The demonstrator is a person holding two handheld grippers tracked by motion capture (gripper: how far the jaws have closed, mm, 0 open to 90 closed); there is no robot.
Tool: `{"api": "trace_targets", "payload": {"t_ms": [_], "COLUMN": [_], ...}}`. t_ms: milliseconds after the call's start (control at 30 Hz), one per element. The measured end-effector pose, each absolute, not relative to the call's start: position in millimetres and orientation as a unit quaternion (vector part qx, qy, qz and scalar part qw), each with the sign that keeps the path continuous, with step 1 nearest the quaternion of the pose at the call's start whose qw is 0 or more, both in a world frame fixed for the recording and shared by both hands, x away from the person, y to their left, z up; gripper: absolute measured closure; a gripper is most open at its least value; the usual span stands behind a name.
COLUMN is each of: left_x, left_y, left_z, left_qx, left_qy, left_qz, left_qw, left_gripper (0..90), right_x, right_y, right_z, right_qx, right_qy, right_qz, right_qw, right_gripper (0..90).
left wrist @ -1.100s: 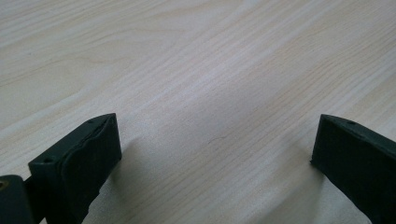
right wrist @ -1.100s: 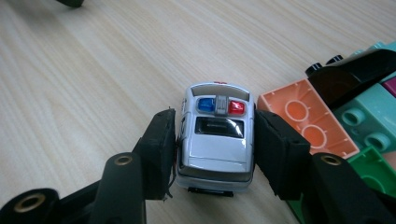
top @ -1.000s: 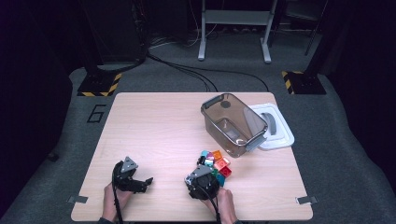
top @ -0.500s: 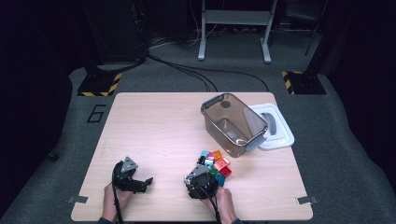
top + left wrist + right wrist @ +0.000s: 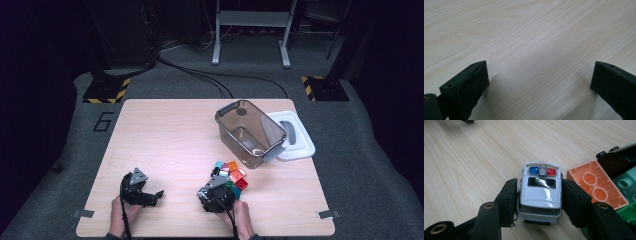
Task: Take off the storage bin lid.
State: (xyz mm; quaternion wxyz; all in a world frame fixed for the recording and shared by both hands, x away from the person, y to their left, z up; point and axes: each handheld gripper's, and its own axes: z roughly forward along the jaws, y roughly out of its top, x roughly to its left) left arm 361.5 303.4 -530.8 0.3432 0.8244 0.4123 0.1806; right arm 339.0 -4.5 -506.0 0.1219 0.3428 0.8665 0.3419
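Jaws of right gripper (image 5: pixel 539 195) clamp toy police car (image 5: pixel 540 193); left gripper (image 5: pixel 539 82) gapes (over bare table (image 5: pixel 529 32)).

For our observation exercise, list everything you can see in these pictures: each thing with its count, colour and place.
toy police car: one, white, between the right gripper's jaws
building bricks: a small pile, mixed colours, beside the car
storage bin: one, clear brown, far right of table
lid: one, white, behind the bin
table: one, light wood
left gripper: black, open, near edge
right gripper: black, shut on the car
hands: two, near edge
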Motion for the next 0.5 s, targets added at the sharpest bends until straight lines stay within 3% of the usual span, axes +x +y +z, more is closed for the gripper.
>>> {"api": "trace_targets", "payload": {"t_ms": [500], "left_x": [361.6], "left_y": [303.7], "left_z": [-530.6], "left_qx": [0.825], "left_qy": [0.411], "left_qz": [0.182], "left_qw": [0.342], "left_gripper": [1.2], "right_x": [344.2], "right_y": [-17.8], "right_z": [-478.9], "right_qx": [0.334], "right_qy": [0.861], "right_qz": [0.369], "right_qw": [0.109], "right_gripper": [48.4]}}
